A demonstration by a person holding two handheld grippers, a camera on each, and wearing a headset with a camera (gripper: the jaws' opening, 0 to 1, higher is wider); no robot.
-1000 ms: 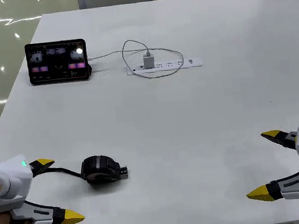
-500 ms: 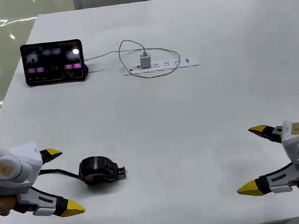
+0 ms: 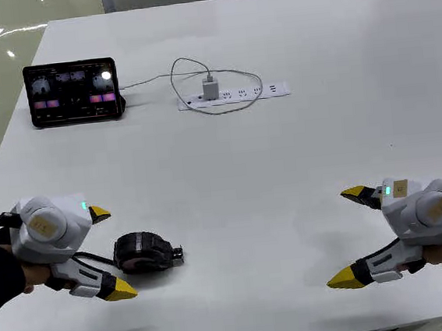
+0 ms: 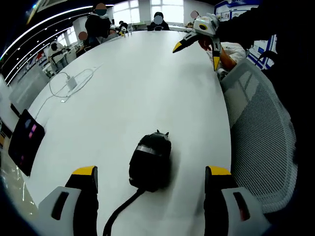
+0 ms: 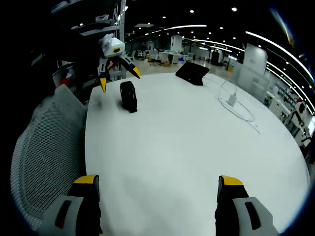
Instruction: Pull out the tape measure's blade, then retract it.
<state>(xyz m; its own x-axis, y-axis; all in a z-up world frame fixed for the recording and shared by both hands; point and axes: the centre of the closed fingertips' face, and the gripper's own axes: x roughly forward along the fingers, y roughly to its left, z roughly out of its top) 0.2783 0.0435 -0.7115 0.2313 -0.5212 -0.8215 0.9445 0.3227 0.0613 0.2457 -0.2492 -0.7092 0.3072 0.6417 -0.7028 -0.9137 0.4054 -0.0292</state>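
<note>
A black tape measure lies on the white table near its front left edge, a black strap trailing from it toward me. My left gripper is open, its yellow-tipped fingers either side of the strap end, not touching the case. In the left gripper view the tape measure sits just ahead of the left gripper, between the open jaws. My right gripper is open and holds nothing at the front right, far from the tape measure. The right gripper faces bare table.
A black tablet stands at the far left. A white power strip with a charger and looped cable lies behind the middle. A mesh chair stands at the table's near edge. People sit at the far end.
My left gripper has moved in toward the tape measure, so that its jaws now flank the strap end. The right gripper has drifted left. The tape measure has not moved.
</note>
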